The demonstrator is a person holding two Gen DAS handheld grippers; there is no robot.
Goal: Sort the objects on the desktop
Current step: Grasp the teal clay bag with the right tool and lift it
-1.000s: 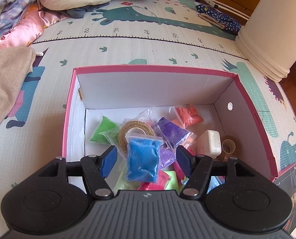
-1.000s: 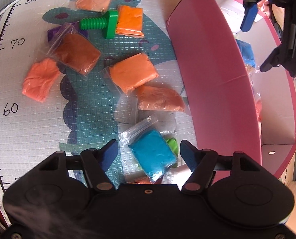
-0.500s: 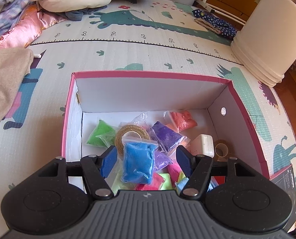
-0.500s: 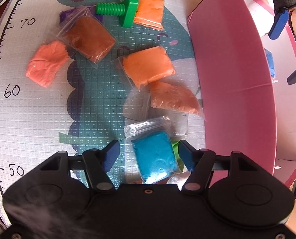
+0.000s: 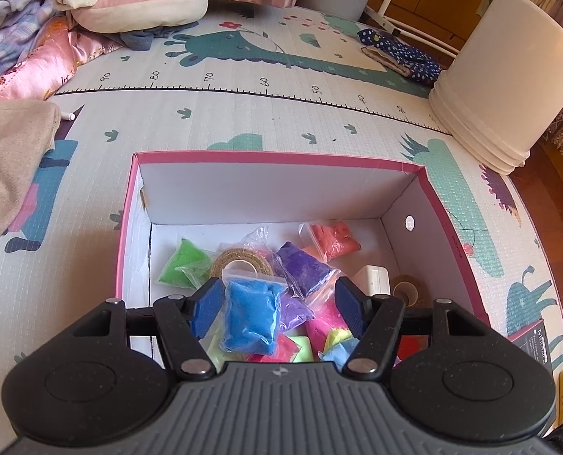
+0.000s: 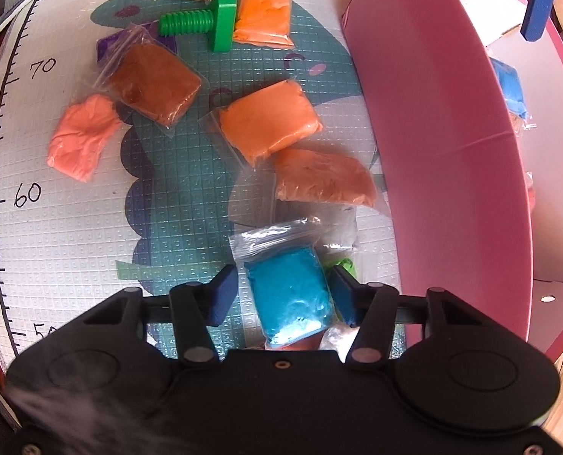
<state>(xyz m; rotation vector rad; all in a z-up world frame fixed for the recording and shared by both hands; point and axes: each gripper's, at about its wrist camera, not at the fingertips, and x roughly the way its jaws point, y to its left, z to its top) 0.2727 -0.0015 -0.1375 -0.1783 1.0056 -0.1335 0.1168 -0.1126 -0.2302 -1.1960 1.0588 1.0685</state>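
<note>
Blue clay bag (image 5: pixel 252 316) lies in the pink cardboard box (image 5: pixel 448 204), lower centre.
Left gripper (image 5: pixel 277 303) released above it; right gripper (image 6: pixel 283 295) spread around a turquoise bag (image 6: pixel 291 299).

Clay bags beside a pink box (image 6: pixel 433 121)
A turquoise bag (image 6: pixel 291 297) lies flat by its outer wall; a blue bag (image 5: pixel 251 313) tops the pile inside.

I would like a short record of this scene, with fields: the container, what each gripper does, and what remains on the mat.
container: pink box, open, holding bags and tape rolls
left gripper: open, above blue bag in box
right gripper: open, around turquoise bag on mat
on mat: orange and brown bags, green bolt
</note>
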